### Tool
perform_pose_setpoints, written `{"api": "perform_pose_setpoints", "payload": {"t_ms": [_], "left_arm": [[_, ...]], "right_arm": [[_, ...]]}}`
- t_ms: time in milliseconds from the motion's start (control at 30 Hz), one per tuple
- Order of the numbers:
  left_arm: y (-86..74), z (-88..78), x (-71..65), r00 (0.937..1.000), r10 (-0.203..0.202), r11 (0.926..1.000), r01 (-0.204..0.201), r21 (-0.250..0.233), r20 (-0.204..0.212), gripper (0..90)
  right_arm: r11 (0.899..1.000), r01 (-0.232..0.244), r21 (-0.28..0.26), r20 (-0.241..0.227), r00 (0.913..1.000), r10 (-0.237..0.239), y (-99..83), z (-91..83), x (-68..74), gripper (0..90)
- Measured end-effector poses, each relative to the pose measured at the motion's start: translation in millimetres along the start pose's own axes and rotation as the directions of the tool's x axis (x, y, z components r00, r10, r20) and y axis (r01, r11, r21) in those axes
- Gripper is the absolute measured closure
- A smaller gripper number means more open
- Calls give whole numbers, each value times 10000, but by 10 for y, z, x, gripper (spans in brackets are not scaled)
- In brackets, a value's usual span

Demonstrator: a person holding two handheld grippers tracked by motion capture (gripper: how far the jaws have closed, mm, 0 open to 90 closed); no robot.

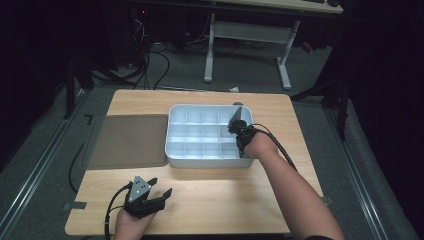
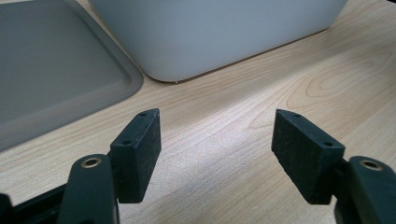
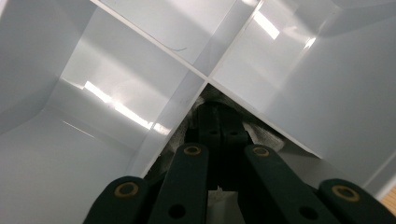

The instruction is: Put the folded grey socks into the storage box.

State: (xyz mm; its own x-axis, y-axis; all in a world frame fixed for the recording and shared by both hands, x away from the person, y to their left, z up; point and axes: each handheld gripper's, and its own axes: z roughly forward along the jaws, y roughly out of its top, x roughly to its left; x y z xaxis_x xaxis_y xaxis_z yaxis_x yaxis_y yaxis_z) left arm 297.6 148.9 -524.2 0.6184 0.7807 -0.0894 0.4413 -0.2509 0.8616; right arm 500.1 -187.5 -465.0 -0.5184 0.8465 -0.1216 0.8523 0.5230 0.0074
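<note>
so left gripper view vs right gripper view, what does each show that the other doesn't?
Left gripper view alone: its open left gripper over bare wooden table, the grey lid, and the white divided box from outside. Right gripper view alone: the shut right gripper down in a compartment, white dividers around it, something pale and fuzzy at its tips. Shared: the same box, one outside, one inside.

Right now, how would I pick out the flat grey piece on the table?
Start at the wooden table and find the white compartment tray near its middle. The grey lid lies flat directly beside the tray's left wall, at the table's left edge. Unlike the tall, divided white tray, it is low, dull grey and undivided, with rounded corners.
</note>
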Motion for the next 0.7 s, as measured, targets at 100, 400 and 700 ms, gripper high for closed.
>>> {"api": "perform_pose_setpoints", "payload": {"t_ms": [100, 400, 700], "left_arm": [[0, -1, -3, 10000, -9, 10000, 9, -1, -3, 333], [1, 0, -4, 10000, -11, 10000, 11, 4, -7, 333], [4, 4, 4, 10000, -84, 10000, 84, -26, -8, 333]], "right_arm": [[9999, -108, -97, -70, 9999, 107, -19, -1, -8, 900], [9994, -225, -273, -273, 9994, 218, -37, -16, -38, 900], [9944, -338, -997, -626, 9977, 277, -110, -226, -123, 823]]}}
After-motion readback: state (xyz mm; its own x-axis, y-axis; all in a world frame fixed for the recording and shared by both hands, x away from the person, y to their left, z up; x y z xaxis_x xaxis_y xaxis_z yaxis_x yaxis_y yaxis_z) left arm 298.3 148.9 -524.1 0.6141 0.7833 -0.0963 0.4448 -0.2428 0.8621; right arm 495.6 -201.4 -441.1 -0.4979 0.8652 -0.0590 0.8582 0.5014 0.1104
